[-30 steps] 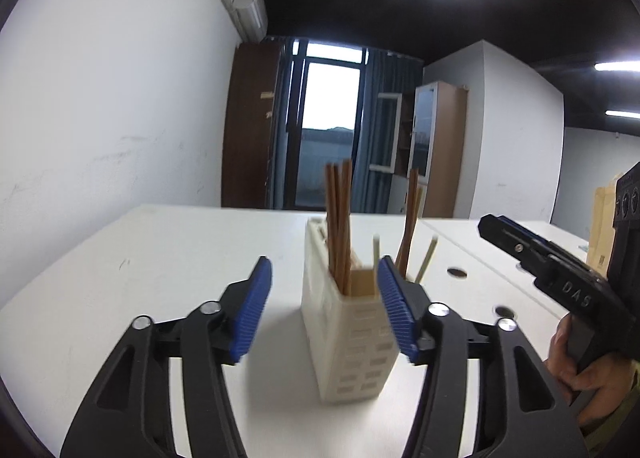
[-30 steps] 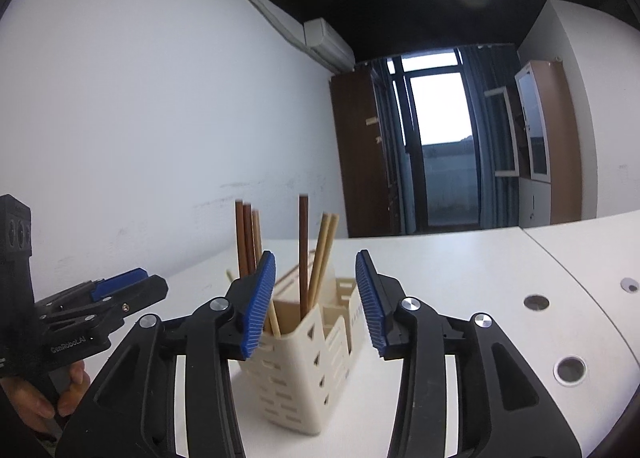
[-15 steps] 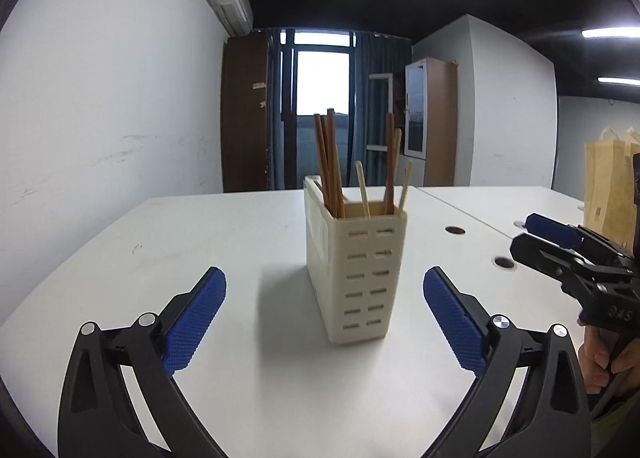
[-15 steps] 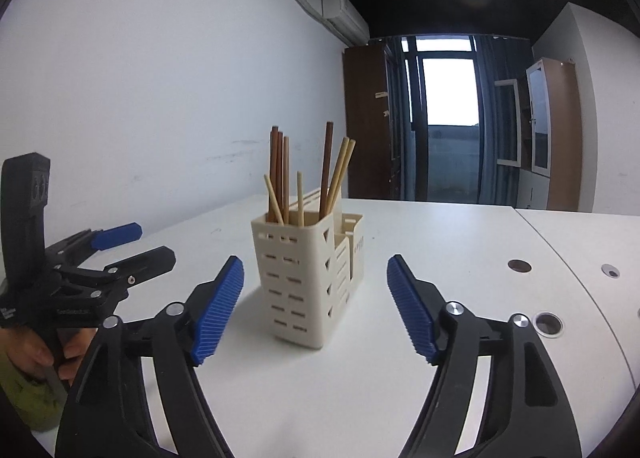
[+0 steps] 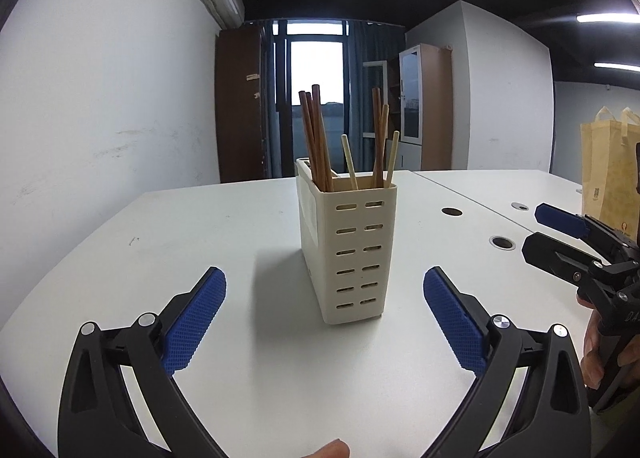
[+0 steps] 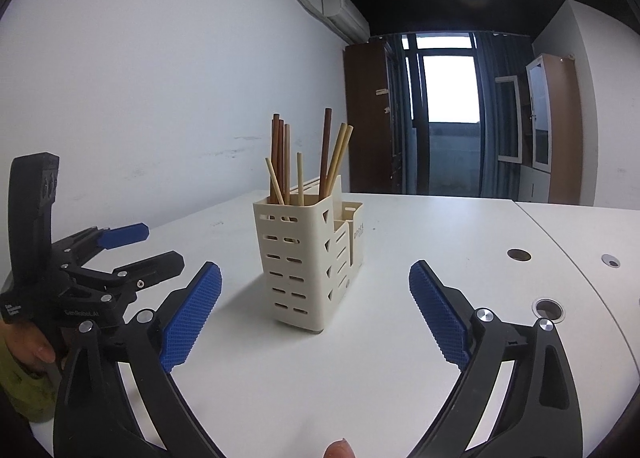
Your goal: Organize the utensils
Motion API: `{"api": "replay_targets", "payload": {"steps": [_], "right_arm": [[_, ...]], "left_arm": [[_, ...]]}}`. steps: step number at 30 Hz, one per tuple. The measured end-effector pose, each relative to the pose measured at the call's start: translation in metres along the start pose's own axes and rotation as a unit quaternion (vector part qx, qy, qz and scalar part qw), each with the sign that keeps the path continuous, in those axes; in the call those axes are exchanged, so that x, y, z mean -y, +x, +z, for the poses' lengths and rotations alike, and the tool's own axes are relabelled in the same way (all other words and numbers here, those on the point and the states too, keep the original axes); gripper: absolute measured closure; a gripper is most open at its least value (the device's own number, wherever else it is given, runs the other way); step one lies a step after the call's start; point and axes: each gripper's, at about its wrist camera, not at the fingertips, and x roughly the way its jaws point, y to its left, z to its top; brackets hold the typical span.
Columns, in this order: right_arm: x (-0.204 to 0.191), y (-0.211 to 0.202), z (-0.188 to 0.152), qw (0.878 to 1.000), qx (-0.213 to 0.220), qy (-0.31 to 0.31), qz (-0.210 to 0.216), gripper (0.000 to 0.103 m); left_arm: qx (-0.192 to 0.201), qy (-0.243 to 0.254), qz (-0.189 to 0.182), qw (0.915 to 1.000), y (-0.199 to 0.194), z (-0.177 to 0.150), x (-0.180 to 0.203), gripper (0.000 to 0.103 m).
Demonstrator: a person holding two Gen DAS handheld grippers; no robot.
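A cream slotted utensil holder (image 5: 349,248) (image 6: 308,262) stands upright on the white table (image 5: 180,242) (image 6: 440,226). Several brown and pale chopsticks (image 5: 320,142) (image 6: 280,156) stick up out of it. My left gripper (image 5: 325,282) is open wide, with nothing between its blue pads; the holder stands just beyond its fingertips. My right gripper (image 6: 315,278) is still opening, its pads apart and touching nothing, the holder a little ahead of them. Each view shows the other gripper at its edge, the right gripper (image 5: 568,242) and the left gripper (image 6: 120,254).
Round cable holes (image 5: 502,243) (image 6: 519,255) dot the table on the right. A yellow paper bag (image 5: 608,170) stands at the far right. A bare white wall runs along the left. A cabinet and a window fill the back of the room.
Both grippers have opened wide and drawn back and down from the holder, which stands free on the table. The chopsticks stay in it.
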Motion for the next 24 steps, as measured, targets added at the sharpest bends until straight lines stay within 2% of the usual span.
{"api": "replay_targets", "payload": {"steps": [3,6,16,24], "right_arm": [[0.001,0.001,-0.002,1.0,-0.002,0.005,-0.002,0.006],[0.001,0.001,-0.002,1.0,0.0,0.007,0.003,0.006],[-0.001,0.006,-0.006,1.0,-0.016,0.004,0.015,0.005],[-0.001,0.005,-0.006,1.0,-0.014,0.005,0.015,0.005]], "left_arm": [[-0.009,-0.004,0.002,1.0,0.001,0.0,0.0,0.006],[-0.021,-0.003,-0.021,0.9996,0.002,-0.001,0.002,0.006],[-0.008,0.008,0.008,0.9999,-0.004,-0.005,0.011,0.006],[-0.003,0.021,0.004,0.9998,-0.006,-0.008,0.019,0.006]]}}
